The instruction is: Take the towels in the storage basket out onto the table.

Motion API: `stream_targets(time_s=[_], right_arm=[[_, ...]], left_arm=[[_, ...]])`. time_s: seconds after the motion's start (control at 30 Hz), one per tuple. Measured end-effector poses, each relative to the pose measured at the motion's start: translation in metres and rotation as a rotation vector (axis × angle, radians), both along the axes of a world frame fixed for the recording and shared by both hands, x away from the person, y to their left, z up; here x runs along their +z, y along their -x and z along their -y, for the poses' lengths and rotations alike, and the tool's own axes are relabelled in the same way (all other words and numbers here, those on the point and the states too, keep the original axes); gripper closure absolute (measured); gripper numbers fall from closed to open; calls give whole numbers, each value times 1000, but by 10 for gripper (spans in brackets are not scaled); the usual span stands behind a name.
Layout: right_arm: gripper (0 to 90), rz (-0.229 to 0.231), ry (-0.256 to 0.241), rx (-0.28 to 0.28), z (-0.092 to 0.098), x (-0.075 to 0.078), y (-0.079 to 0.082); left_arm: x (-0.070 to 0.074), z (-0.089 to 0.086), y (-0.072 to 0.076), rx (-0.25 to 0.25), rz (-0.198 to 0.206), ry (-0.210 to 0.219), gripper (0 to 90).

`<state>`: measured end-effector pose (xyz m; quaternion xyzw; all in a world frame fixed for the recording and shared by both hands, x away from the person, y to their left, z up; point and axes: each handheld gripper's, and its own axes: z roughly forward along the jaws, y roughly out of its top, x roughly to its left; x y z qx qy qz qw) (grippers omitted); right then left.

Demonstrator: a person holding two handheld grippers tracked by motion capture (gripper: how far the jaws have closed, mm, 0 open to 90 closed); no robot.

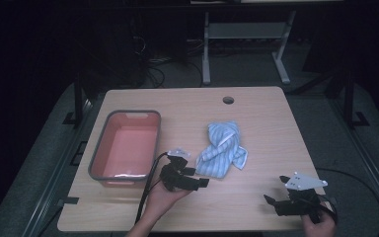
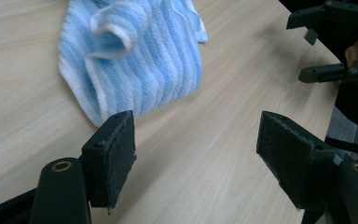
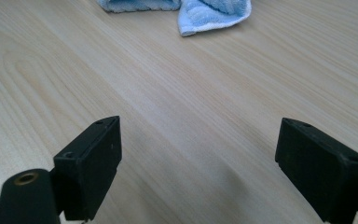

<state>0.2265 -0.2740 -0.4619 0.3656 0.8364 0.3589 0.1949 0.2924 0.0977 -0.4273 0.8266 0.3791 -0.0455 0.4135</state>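
Blue striped towel [image 1: 223, 149] lies crumpled mid-table, at 3 o'clock of the red bin [image 1: 96, 163]. Left gripper [image 1: 190, 176] jaws wide, empty, just short of the towel's near corner. Right gripper [image 1: 276, 193] also wide, empty (well apart, at 4 o'clock). Risk: a shallow pinch snags only one loose fold, and the towel unfurls or drags.

The towel [image 2: 135, 60] is soft, ribbed blue-and-white terry cloth, the tabletop [image 3: 177, 93] smooth pale wood-grain laminate with a slight sheen, the tub [image 1: 126, 147] smooth pink plastic with a grey rim, and the jaws' pads [image 2: 119, 158] rough matt black.
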Motion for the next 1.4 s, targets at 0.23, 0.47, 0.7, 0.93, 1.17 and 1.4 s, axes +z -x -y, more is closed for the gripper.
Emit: stream_targets(time_s=[0.23, 0.47, 0.7, 0.93, 1.17, 1.4], right_arm=[[138, 1, -3, -3, 1, 0, 0], [138, 3, -7, -5, 1, 0, 0], [138, 1, -5, -7, 1, 0, 0], [139, -2, -11, -10, 0, 0, 0], [138, -1, -11, -14, 1, 0, 1], [138, 6, -23, -14, 2, 2, 5]], left_arm=[[-4, -4, 8, 2, -3, 2, 267], [-6, -12, 17, 3, 8, -3, 267], [-8, -19, 27, 1, 15, -6, 267], [-12, -23, 35, -6, 16, -18, 268], [-16, -28, 41, -1, 13, -12, 266], [-18, -31, 53, 6, 49, -18, 265]])
